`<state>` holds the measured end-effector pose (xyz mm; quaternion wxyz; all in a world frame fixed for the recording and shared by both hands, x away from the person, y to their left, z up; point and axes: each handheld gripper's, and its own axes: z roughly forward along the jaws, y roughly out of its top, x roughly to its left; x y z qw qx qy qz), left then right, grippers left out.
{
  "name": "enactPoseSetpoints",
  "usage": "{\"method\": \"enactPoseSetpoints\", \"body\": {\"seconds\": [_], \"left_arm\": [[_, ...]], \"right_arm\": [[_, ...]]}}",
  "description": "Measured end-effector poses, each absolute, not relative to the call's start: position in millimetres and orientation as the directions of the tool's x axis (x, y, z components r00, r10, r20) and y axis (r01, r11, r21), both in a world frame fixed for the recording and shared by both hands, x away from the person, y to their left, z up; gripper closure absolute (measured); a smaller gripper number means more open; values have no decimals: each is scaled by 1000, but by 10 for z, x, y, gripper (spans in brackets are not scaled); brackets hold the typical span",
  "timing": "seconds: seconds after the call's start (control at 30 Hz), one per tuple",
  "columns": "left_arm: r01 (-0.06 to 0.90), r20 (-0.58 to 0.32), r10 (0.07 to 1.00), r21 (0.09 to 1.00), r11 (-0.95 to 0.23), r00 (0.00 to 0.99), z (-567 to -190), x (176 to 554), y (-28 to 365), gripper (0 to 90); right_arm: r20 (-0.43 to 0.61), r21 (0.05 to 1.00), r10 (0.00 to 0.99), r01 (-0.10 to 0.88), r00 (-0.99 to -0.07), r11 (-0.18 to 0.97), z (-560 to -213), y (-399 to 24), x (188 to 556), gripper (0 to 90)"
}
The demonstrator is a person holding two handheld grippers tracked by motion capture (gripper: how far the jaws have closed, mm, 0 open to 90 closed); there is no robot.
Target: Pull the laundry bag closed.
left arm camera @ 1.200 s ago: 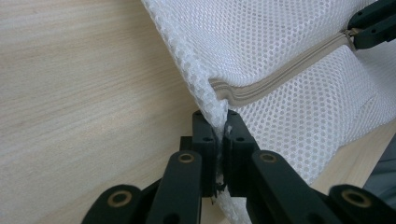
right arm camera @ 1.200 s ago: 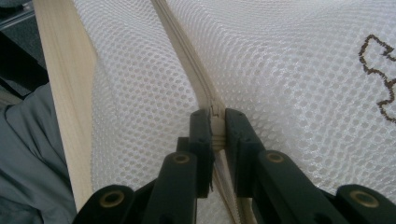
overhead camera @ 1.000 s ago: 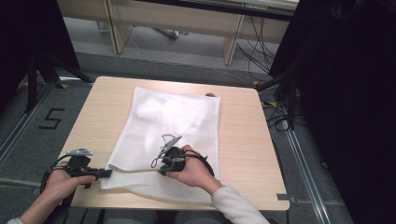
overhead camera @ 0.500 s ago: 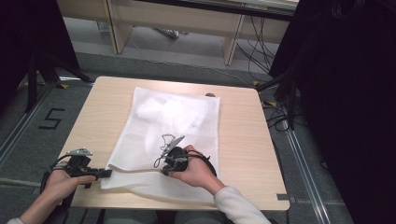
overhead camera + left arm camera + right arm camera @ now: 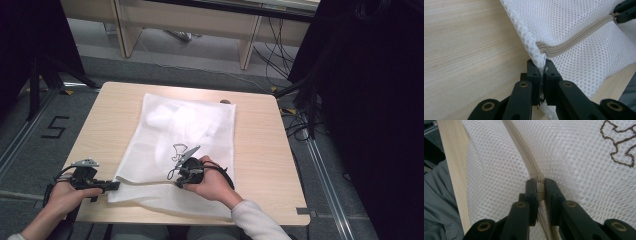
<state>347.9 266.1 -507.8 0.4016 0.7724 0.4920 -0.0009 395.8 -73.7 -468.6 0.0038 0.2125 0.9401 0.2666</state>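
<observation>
The table (image 5: pixel 110 120) carries my white mesh bag (image 5: pixel 195 130), spread flat from the far edge down to the near one, with something white bunched inside its far end. A beige zipper (image 5: pixel 576 37) runs along the near part of the bag. My left gripper (image 5: pixel 541 72) sits at the bag's near left corner, its jaws clamped together on the mesh edge just beside the zipper's end. My right gripper (image 5: pixel 539 190) rests on the bag near its middle, jaws pinched tight on the zipper pull (image 5: pixel 540 185).
</observation>
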Motion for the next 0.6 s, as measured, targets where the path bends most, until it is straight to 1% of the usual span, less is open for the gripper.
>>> {"method": "enactPoseSetpoints", "body": {"seconds": [0.6], "left_arm": [[761, -400, 758, 621, -190, 515, -5078, 3478, 2659, 848]], "right_arm": [[115, 505, 407, 406, -906, 762, -4672, -778, 3958, 827]]}}
